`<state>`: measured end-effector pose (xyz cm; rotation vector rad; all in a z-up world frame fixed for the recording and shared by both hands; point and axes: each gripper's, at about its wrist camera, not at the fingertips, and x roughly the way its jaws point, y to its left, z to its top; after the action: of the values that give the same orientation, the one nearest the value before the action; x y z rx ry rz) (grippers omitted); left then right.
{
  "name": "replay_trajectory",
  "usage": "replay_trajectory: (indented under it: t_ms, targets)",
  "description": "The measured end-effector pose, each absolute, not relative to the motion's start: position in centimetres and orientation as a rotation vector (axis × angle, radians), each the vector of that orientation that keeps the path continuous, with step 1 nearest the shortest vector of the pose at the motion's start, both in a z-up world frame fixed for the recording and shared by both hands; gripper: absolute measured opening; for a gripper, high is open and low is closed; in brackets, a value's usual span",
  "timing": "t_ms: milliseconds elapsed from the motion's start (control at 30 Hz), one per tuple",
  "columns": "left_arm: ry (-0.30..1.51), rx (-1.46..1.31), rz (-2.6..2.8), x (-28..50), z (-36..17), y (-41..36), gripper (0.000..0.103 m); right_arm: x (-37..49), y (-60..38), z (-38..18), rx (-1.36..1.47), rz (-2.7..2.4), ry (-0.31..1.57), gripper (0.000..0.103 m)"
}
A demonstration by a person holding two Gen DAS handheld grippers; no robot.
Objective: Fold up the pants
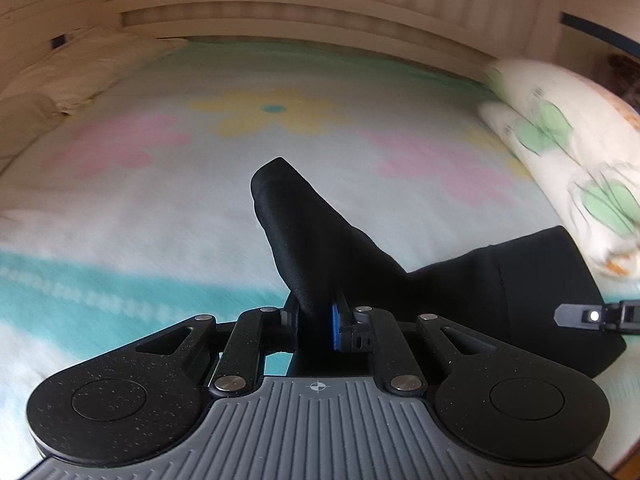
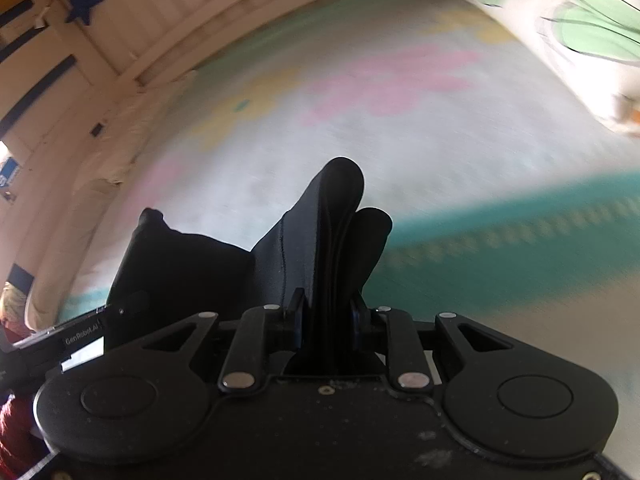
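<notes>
The black pants [image 1: 460, 292] hang lifted above the flowered bed sheet [image 1: 200, 184]. My left gripper [image 1: 318, 320] is shut on a fold of the pants, and the cloth sticks up between its jaws. My right gripper [image 2: 326, 320] is shut on another bunched edge of the pants [image 2: 320, 240], with the rest draping to its left. The right gripper's tip shows at the right edge of the left wrist view [image 1: 580, 314]. The left gripper shows at the left edge of the right wrist view [image 2: 72, 340]. Both views are motion-blurred.
A floral pillow [image 1: 568, 152] lies at the right side of the bed. A cream pillow [image 1: 60, 80] lies at the far left. A slatted wooden headboard [image 1: 300, 4] runs along the back. A teal band [image 2: 520, 248] crosses the sheet.
</notes>
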<state>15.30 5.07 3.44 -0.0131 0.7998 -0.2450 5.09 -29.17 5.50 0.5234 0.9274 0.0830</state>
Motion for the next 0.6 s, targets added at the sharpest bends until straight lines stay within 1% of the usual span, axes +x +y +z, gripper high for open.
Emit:
replay_trajectory:
  t_ms: [133, 233, 367, 467, 500, 600]
  targets:
    - [0.792, -0.012, -0.182, 18.6, 4.2, 8.2, 0.013, 10.1, -26.3, 5.9, 0.515, 0.136, 0.915, 0.022]
    - [0.814, -0.046, -0.142, 21.2, 3.7, 10.6, 0.014, 13.8, -24.3, 5.9, 0.511, 0.165, 0.916, 0.022]
    - [0.876, -0.105, -0.096, 23.8, 1.9, 12.6, 0.014, 17.9, -22.2, 5.2, 0.473, 0.191, 0.929, 0.022]
    - [0.956, -0.132, -0.083, 25.3, -1.2, 13.2, 0.015, 20.1, -21.2, 3.6, 0.449, 0.189, 0.981, 0.022]
    - [0.983, -0.131, -0.08, 25.8, -2.3, 13.5, 0.017, 20.6, -20.8, 2.8, 0.43, 0.186, 0.999, 0.022]
    - [1.025, -0.107, -0.078, 26.0, -5.3, 13.9, 0.034, 21.5, -20.6, -0.5, 0.38, 0.152, 1.066, 0.022]
